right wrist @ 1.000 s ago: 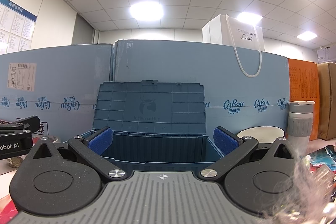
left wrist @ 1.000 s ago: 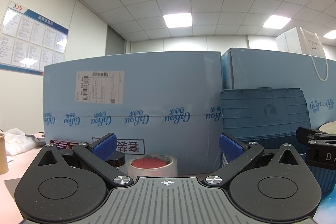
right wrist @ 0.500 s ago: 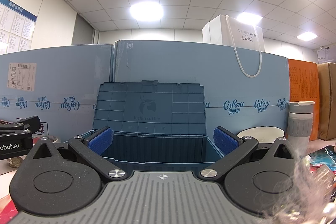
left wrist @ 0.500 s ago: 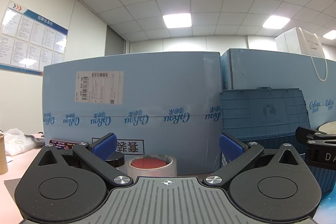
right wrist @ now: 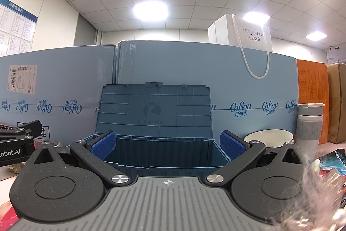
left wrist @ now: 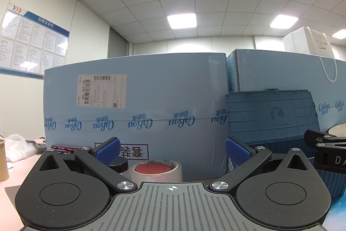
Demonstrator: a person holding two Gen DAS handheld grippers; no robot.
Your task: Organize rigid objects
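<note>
Both tongs spread wide and empty — left tongs (left wrist: 172,149) line up on the tape roll (left wrist: 156,170) sitting on the desk (left wrist: 13,205), likely light, stiff and slick-sided, best pinched across its outer wall — right tongs (right wrist: 167,144) face the open crate (right wrist: 160,157).

Pink table (left wrist: 15,179) with tape roll (left wrist: 157,172), crate (right wrist: 164,157).

A clear tape roll (left wrist: 159,171) with a red core lay flat at lower centre; the blue crate (right wrist: 160,153) — lid upright, open — sat mid-frame.
</note>
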